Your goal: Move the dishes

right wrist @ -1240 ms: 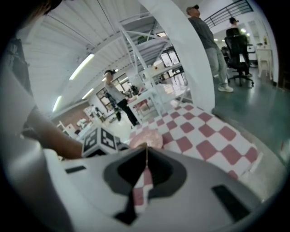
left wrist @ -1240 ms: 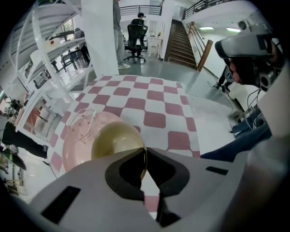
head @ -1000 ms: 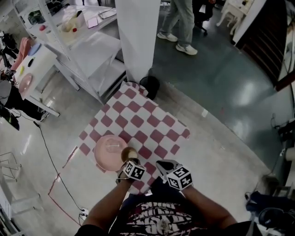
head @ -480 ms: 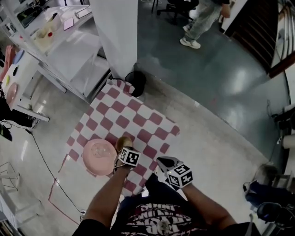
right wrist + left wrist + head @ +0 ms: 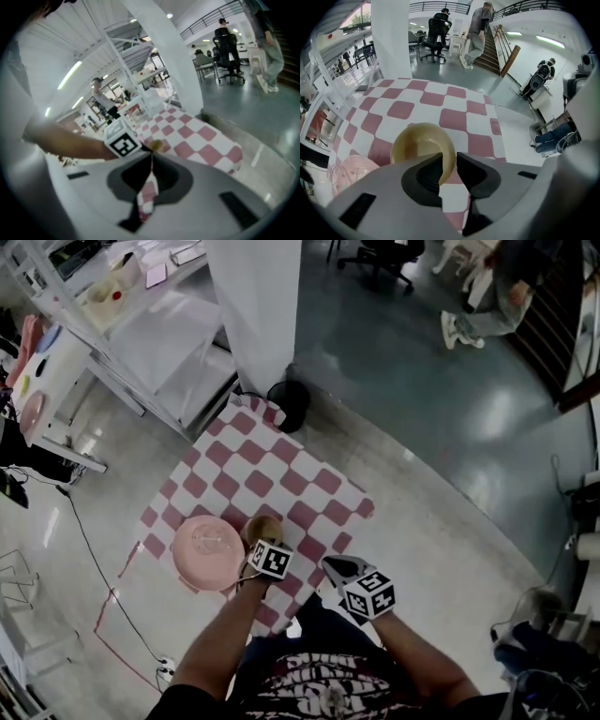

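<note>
Yellow bowl (image 5: 419,143) sits mouth-up, left tongs (image 5: 449,161) just opened astride its rim (right tongs (image 5: 151,159) together).

A white pillar (image 5: 253,306) rises from the glossy grey floor (image 5: 431,418), white shelving (image 5: 155,334) beside it, a staircase (image 5: 490,54) beyond.

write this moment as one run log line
left gripper: jaws just opened, yellow bowl rim between them | right gripper: shut, empty | bowl: on checked cloth beside pink plate
</note>
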Demonstrator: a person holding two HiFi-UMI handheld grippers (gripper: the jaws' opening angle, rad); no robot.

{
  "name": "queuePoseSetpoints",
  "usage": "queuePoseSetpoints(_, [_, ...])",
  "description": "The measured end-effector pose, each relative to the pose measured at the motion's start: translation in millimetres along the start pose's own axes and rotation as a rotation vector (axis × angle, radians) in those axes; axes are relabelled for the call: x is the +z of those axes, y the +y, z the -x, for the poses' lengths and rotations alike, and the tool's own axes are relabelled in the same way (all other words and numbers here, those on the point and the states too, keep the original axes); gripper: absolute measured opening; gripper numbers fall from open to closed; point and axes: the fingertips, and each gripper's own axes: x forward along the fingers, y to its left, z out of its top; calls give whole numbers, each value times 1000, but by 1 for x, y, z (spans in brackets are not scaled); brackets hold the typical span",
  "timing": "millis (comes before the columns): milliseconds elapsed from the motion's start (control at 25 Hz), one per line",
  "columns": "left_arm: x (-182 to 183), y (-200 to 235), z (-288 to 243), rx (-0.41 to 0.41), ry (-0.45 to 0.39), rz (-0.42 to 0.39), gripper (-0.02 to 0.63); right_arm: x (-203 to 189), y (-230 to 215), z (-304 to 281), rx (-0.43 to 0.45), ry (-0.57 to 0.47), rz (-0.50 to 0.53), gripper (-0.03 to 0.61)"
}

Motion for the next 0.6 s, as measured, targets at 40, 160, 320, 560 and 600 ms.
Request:
queuePoseSetpoints(40, [-1,-1,4,0,-10,3,124,1,2,-2,6,4,6,35])
queuePoseSetpoints(160, [-12,0,23,-2,-36,29,129,6,13,-10,28,12,31,35])
queuePoseSetpoints(320, [-34,17,61,59,-79,45,129,12,36,-21,60,17,65,35])
queuePoseSetpoints(560, [-110,64,99,132,-114,210,129,11,81,-40,118,47,127,35])
queuePoseSetpoints(600, [-123,70,101,136,-117,244,129,10,88,-43,126,51,138,35])
